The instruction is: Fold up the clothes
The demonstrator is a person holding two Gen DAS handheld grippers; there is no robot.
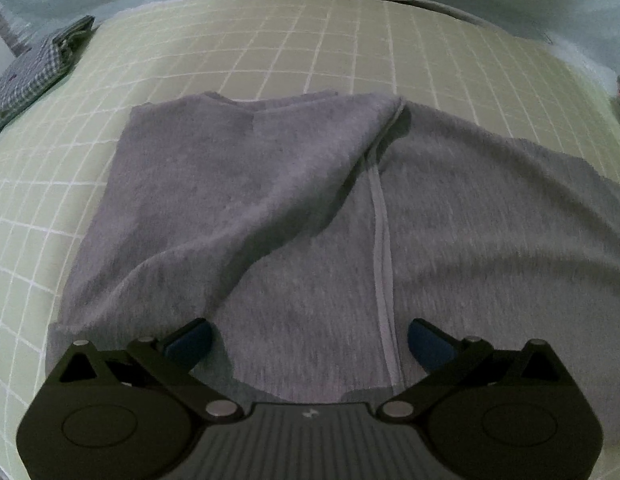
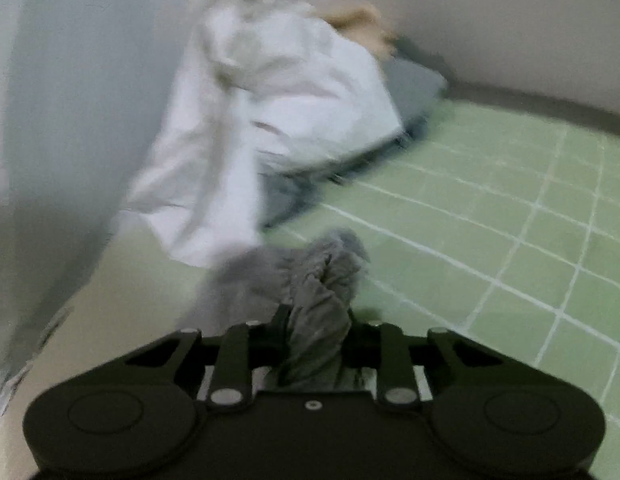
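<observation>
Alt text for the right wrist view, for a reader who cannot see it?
The right gripper is shut on bunched grey cloth above a green gridded mat. Behind it, blurred, a pile of white clothes lies against a wall.

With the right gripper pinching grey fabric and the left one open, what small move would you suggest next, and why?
Probably carry the right gripper, shut on a bunched piece of the grey garment, across over the body and lay it flat. One side is already folded in, while the open left gripper hovers over the near edge, free to steady it.
</observation>
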